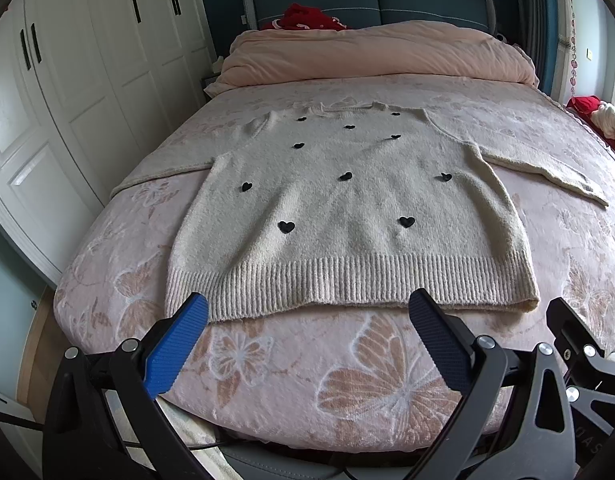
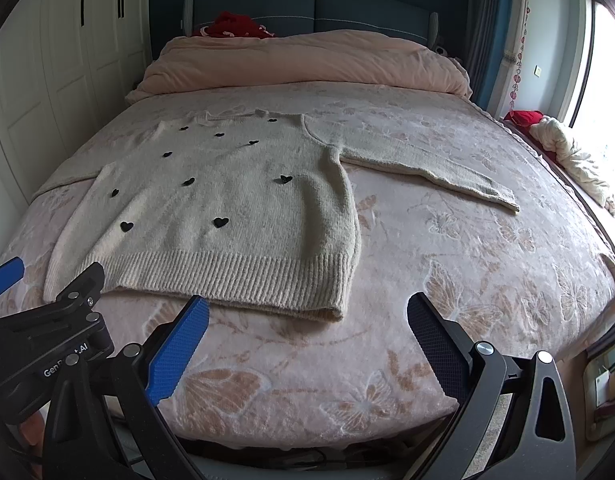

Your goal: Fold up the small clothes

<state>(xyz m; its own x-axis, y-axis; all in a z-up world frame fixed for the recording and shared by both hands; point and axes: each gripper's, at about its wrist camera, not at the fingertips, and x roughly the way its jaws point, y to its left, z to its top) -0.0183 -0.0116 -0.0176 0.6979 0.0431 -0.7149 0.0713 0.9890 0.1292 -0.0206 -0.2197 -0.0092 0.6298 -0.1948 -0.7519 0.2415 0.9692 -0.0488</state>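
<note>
Both the left claw point(image 1: 307, 312) and right claw point(image 2: 307, 314) are hovering wide open, empty; the cream knitted heart-dotted sweater point(image 1: 347, 208), soft and floppy, is likely best pinched at the ribbed hem point(image 1: 347, 284).

A fuzzy cream knitted sweater point(image 1: 347, 216) with a ribbed hem and small black hearts lies on a plush pink butterfly-patterned blanket point(image 1: 347, 380). Beyond the sweater sits a smooth peach quilt point(image 1: 379, 56). Left of it stand glossy white wardrobe doors point(image 1: 87, 80).
</note>
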